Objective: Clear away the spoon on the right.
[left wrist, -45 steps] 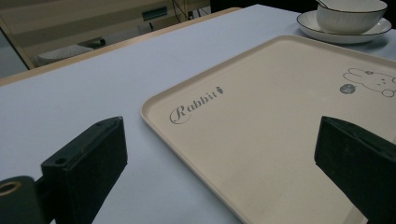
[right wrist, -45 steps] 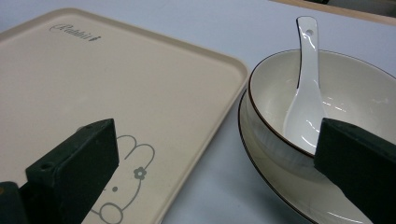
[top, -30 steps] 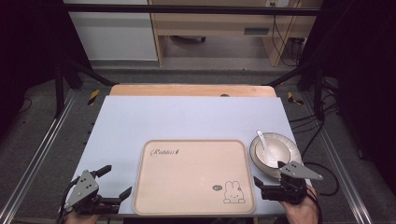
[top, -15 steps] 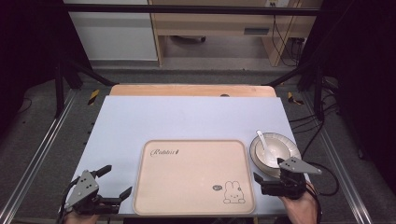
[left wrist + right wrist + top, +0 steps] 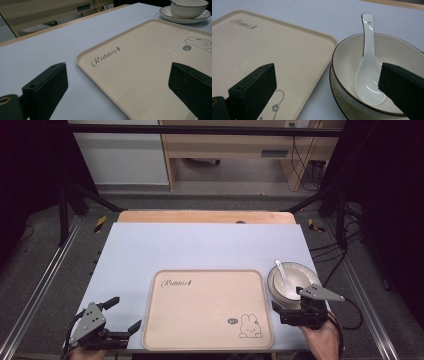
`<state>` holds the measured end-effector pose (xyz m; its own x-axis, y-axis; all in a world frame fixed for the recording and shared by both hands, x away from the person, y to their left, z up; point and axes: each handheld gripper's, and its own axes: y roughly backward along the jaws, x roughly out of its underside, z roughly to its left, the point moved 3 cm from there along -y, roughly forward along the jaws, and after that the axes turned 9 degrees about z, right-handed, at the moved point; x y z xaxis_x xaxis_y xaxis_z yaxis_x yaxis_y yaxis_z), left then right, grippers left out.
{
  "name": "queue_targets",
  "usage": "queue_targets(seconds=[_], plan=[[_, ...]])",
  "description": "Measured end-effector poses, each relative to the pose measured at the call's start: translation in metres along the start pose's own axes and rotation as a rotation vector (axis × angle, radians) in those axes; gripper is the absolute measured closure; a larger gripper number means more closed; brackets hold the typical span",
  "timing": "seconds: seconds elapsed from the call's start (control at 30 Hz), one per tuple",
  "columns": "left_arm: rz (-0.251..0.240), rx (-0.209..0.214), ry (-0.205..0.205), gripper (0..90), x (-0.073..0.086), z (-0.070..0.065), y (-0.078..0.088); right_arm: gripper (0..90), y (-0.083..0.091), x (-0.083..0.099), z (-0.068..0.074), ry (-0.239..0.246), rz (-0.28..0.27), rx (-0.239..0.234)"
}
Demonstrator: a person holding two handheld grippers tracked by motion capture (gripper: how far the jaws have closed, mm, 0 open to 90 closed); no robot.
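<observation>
A beige tray (image 5: 200, 310) with a "Rabbit" script and a bunny drawing lies at the table's near middle. To its right, a cream bowl (image 5: 300, 281) stands on a saucer (image 5: 335, 96) with a white ceramic spoon (image 5: 281, 272) resting in it. My right gripper (image 5: 290, 307) is open just in front of the bowl. In the right gripper view, its jaws straddle the bowl's (image 5: 394, 57) near rim and the tray's (image 5: 274, 50) right edge, with the spoon (image 5: 368, 62) between them. My left gripper (image 5: 125, 314) is open at the tray's near-left corner, touching nothing.
A pale blue mat (image 5: 200, 245) covers the table, with a wooden strip (image 5: 205, 216) along the far edge. Metal rails (image 5: 45, 280) run down both sides. Cables (image 5: 345, 265) trail on the floor at the right. In the left gripper view, the bowl (image 5: 188, 8) stands beyond the tray (image 5: 150, 62).
My right gripper has edged forward towards the bowl. The left gripper, tray, bowl and spoon have stayed where they were.
</observation>
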<state>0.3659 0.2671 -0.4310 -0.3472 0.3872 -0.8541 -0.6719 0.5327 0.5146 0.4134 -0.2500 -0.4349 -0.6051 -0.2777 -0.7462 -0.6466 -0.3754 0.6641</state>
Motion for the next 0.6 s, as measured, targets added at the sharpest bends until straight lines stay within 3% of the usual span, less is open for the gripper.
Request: queue_targets(seconds=[0.6], plan=[[0.004,-0.004,-0.001,2.0,0.000,0.000,-0.001,1.3,-0.006,-0.012,-0.015,-0.050,0.033,0.034]])
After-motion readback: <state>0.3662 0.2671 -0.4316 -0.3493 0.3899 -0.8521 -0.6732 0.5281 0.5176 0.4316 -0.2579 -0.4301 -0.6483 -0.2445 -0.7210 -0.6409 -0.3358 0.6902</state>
